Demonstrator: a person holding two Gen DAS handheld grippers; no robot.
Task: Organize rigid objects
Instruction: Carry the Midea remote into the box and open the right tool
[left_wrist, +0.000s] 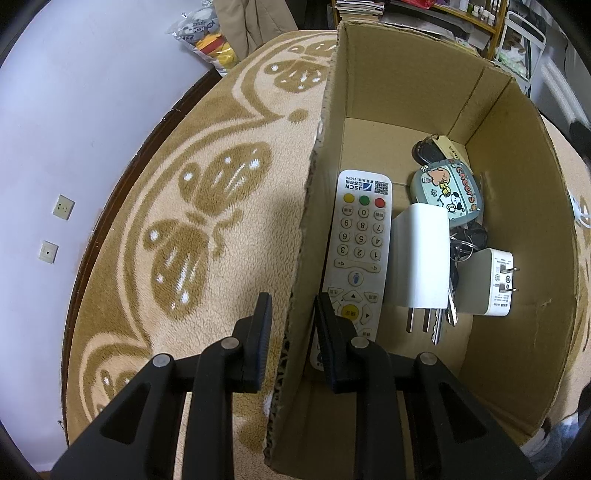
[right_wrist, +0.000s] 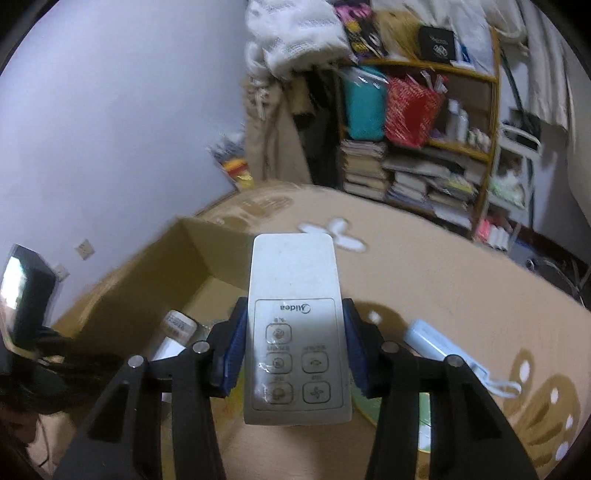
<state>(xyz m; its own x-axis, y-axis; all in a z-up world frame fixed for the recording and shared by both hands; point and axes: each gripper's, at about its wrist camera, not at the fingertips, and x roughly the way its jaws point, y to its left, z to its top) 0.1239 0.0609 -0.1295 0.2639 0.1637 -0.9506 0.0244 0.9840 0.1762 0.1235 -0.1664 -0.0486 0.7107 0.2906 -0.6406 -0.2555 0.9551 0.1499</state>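
Observation:
My right gripper (right_wrist: 294, 303) is shut on a white Midea remote (right_wrist: 295, 332), held in the air above the carpet beside the cardboard box (right_wrist: 147, 280). My left gripper (left_wrist: 293, 301) straddles the left wall of the cardboard box (left_wrist: 406, 92), one finger outside and one inside, with a sliver of carpet showing beside the outer finger. Inside lie a white JSCN remote (left_wrist: 360, 251), a white plug charger (left_wrist: 421, 262), a second white adapter (left_wrist: 495, 284), a cartoon key case (left_wrist: 447, 192) and keys (left_wrist: 443, 321).
A beige butterfly-patterned carpet (left_wrist: 207, 206) covers the surface. A light blue device with a cord (right_wrist: 432, 339) lies right of my right gripper. Shelves of books and bags (right_wrist: 417, 147) stand behind. A person's dark hair (right_wrist: 44, 373) shows at the left.

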